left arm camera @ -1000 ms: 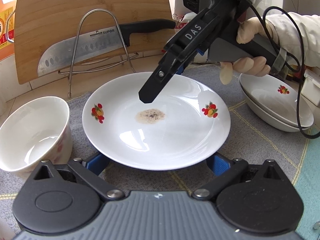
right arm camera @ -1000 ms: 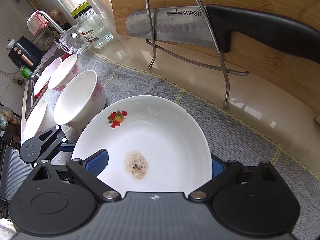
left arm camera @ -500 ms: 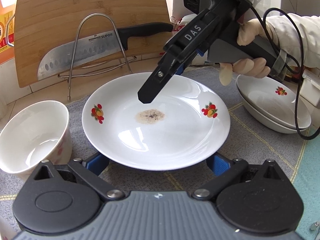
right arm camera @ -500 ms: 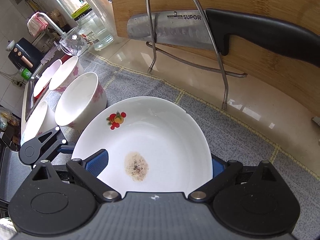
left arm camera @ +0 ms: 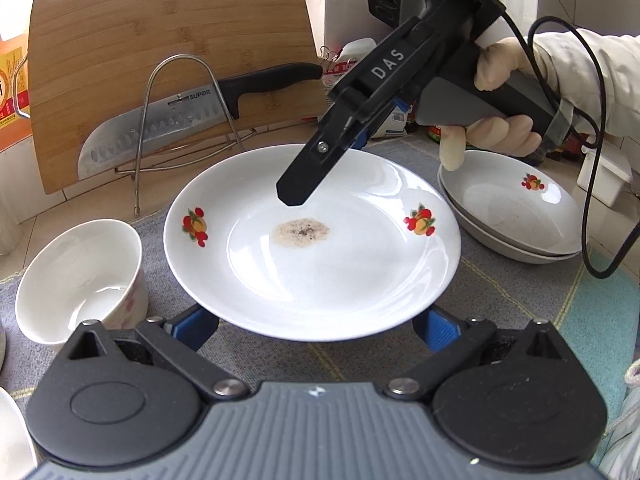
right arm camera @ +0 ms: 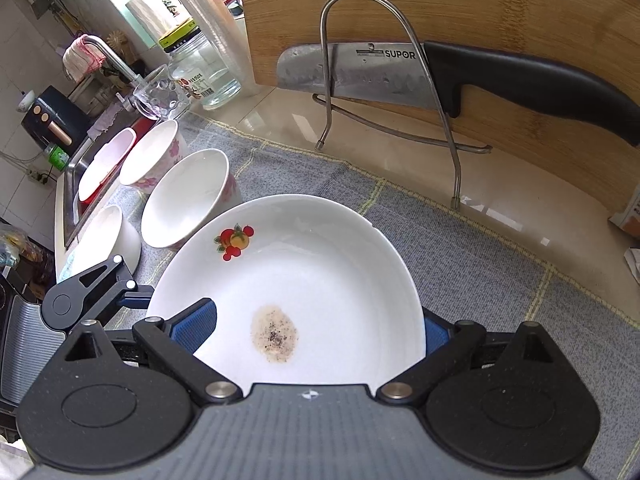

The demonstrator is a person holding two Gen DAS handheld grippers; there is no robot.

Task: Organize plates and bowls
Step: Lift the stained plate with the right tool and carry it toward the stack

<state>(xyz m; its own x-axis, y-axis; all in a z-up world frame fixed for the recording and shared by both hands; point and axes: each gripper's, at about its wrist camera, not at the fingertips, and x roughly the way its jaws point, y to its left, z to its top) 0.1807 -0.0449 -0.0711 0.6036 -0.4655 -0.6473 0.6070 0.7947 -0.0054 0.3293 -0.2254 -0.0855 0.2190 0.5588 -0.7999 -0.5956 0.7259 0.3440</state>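
Two grippers worked one white plate (left arm camera: 320,280), fruit decals on its rim, brown peppery stain (left arm camera: 301,233) dead centre. Plate sat over the grey woven mat (left arm camera: 500,292); could not tell whether it rested there or was raised off it.

Left gripper (left arm camera: 316,328): jaws spread wide, blue pads (left arm camera: 196,326) showing just under the near rim on either side. Nothing clamped.

Right gripper (right arm camera: 314,332): held in a gloved right hand (left arm camera: 496,132), turned on its side and reaching in from the far rim. Jaws also wide apart, one finger (left arm camera: 304,180) over the plate's face with its tip close above the stain, the other passing behind and below the plate. Rim lay between the jaws, not pinched.

Surroundings:
- White bowl (left arm camera: 80,280) upright on the mat, just left of the plate.
- Three more bowls (right arm camera: 154,156) beyond it, toward the sink edge.
- Two stacked plates (left arm camera: 512,216) of the same pattern to the right, close by.
- SUPOR knife (left arm camera: 160,132) lying across a wire rack (left arm camera: 148,92), bamboo cutting board (left arm camera: 160,40) leaning upright behind.
- Glass jar (right arm camera: 200,72) beside the board.
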